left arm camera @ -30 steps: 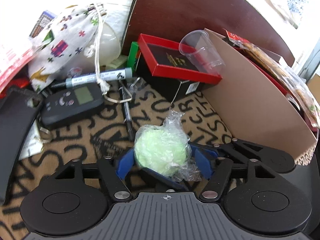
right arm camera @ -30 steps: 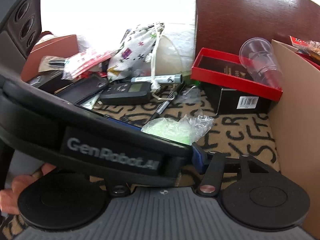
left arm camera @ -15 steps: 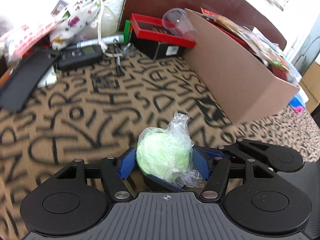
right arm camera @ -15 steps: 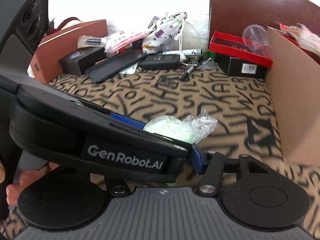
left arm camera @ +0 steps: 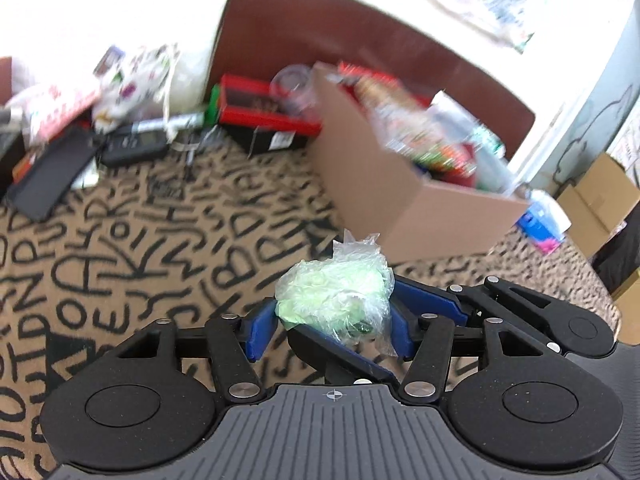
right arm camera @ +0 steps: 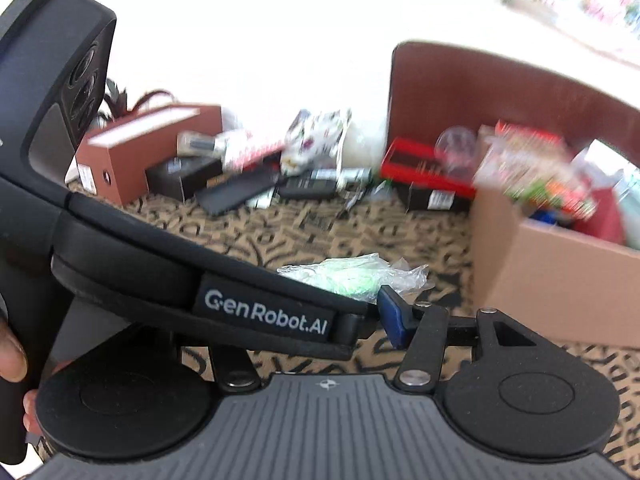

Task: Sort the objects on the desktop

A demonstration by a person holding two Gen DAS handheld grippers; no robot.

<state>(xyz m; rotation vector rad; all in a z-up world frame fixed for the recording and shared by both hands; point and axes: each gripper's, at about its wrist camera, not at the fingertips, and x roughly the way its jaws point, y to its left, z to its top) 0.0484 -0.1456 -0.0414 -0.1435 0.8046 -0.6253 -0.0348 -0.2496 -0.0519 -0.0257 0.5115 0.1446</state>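
Above the lettered mat (left arm camera: 120,248), the left gripper (left arm camera: 332,320) clamps a plastic-wrapped green ball (left arm camera: 334,298), apparently bound for the cardboard box (left arm camera: 384,196). From the right wrist, the right gripper's (right arm camera: 384,316) grip state cannot be told; ball (right arm camera: 344,278) beside it.

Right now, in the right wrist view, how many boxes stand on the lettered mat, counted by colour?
Reddish-brown box: 1
Small black box: 1
Black box with red lid: 1
Plain cardboard box: 1
Total: 4
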